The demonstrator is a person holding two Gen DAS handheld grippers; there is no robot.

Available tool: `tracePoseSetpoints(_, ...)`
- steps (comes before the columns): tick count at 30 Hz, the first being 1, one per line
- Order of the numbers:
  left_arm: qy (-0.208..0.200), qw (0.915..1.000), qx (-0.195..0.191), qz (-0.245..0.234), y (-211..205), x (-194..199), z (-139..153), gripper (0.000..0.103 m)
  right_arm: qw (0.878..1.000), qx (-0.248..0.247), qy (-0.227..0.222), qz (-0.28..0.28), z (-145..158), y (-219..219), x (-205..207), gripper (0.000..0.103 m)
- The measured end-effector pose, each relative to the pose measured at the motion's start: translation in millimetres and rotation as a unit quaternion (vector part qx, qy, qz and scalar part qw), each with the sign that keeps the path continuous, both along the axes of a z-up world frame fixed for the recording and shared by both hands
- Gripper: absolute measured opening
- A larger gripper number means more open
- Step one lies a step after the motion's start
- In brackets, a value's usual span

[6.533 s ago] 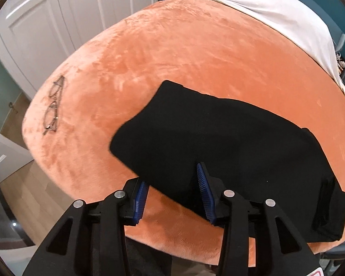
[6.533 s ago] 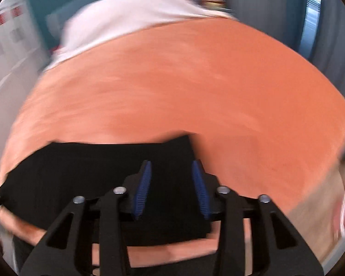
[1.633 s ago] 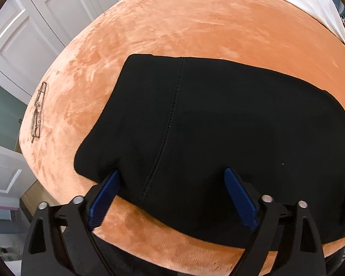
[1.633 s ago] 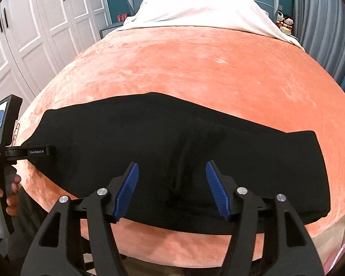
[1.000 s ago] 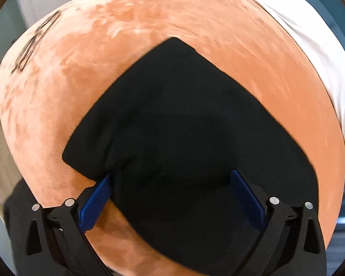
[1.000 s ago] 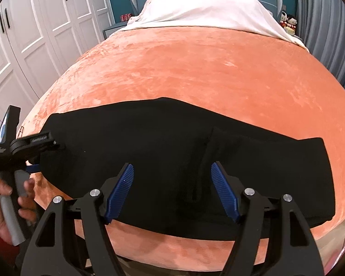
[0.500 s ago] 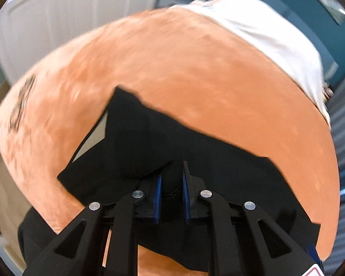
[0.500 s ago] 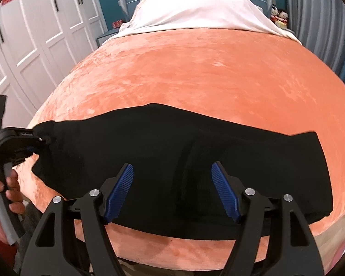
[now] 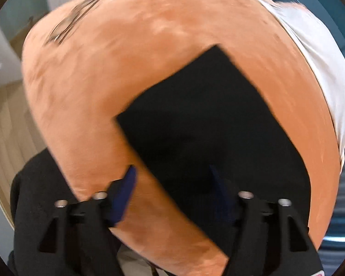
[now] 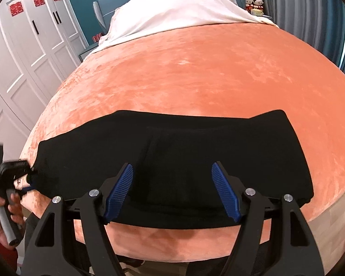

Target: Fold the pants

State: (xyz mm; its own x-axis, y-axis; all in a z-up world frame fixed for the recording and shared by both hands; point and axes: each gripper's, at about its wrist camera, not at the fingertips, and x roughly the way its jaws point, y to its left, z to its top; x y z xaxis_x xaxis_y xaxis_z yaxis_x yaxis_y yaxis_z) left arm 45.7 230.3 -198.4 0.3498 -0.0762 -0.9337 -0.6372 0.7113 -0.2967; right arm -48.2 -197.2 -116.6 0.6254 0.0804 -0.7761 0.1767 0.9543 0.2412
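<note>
Pants [image 10: 172,156] flat, long axis crosswise along bed edge; left jaws opening, right jaws spread.

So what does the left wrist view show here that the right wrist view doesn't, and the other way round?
Only the left wrist view shows the eyeglasses, blurred, on the orange blanket's far corner, and the left tongs from behind, jaws opening, nothing pinched.

Only the right wrist view shows the white wardrobe doors, two small dolls by the headboard, the person's hand on the left tool's grip, and the open right tongs.

Both show the black pants lying flat on the orange blanket, with the white bedding beyond.
</note>
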Motion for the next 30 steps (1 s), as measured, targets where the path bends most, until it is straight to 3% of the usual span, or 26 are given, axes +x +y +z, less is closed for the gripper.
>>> tracePoseSetpoints(4,-0.020,0.9996,-0.012,-0.015,0.4,1.5,-3.7,0.086,1.000,-0.009,0.004,0.016,-0.2,16.2,6.1,0.070)
tracePoseSetpoints(7,-0.036,0.9990,-0.006,-0.027,1.6,16.0,-6.5,0.083,0.999,-0.016,0.008,0.034,0.7,33.0,12.6,0.070)
tracePoseSetpoints(8,-0.041,0.9988,-0.006,-0.024,2.2,18.7,-6.4,0.071,0.999,-0.017,0.008,0.036,1.5,36.3,13.4,0.070)
tracePoseSetpoints(10,-0.045,0.9988,-0.014,-0.013,9.8,18.0,-6.4,0.059,0.999,-0.021,0.008,0.044,4.4,46.3,16.6,0.070)
tracePoseSetpoints(11,-0.051,0.9984,-0.021,-0.012,12.6,17.2,-6.7,0.040,0.999,-0.024,0.007,0.046,5.5,50.1,17.8,0.070)
tracePoseSetpoints(13,-0.080,0.9950,-0.054,-0.027,13.8,12.5,-1.6,0.017,0.998,-0.029,0.008,0.053,6.6,57.5,20.2,0.070)
tracePoseSetpoints(15,-0.091,0.9942,-0.042,-0.039,7.9,10.5,12.7,0.015,0.998,-0.031,0.010,0.057,6.3,61.3,23.5,0.070)
tracePoseSetpoints(17,-0.108,0.9917,0.003,-0.070,-9.0,9.5,36.5,0.015,0.998,-0.030,0.011,0.060,6.2,63.6,25.2,0.070)
tracePoseSetpoints(19,-0.135,0.9830,0.052,-0.113,-37.2,10.9,66.7,0.015,0.998,-0.027,0.008,0.061,7.7,63.9,26.0,0.070)
tracePoseSetpoints(22,-0.177,0.9603,0.104,-0.189,-96.7,10.4,112.3,0.015,0.998,-0.025,-0.001,0.056,11.5,58.0,24.6,0.070)
tracePoseSetpoints(25,-0.212,0.9273,0.142,-0.275,-172.5,6.3,145.6,0.014,0.999,-0.025,-0.015,0.034,17.7,37.6,19.0,0.071)
tracePoseSetpoints(26,-0.219,0.9166,0.149,-0.299,-196.0,5.7,150.0,0.015,0.999,-0.024,-0.020,0.024,20.0,28.1,16.0,0.076)
tracePoseSetpoints(27,-0.220,0.9006,0.162,-0.338,-230.0,2.2,151.5,0.016,0.999,-0.025,-0.027,0.007,22.7,13.5,10.7,0.079)
tracePoseSetpoints(28,-0.214,0.8900,0.171,-0.365,-255.5,1.7,146.0,0.020,0.999,-0.026,-0.030,-0.005,23.7,1.8,6.6,0.079)
tracePoseSetpoints(30,-0.168,0.8676,0.180,-0.432,-308.5,-0.9,112.8,0.032,0.999,-0.029,-0.028,-0.035,21.7,-28.1,-4.1,0.079)
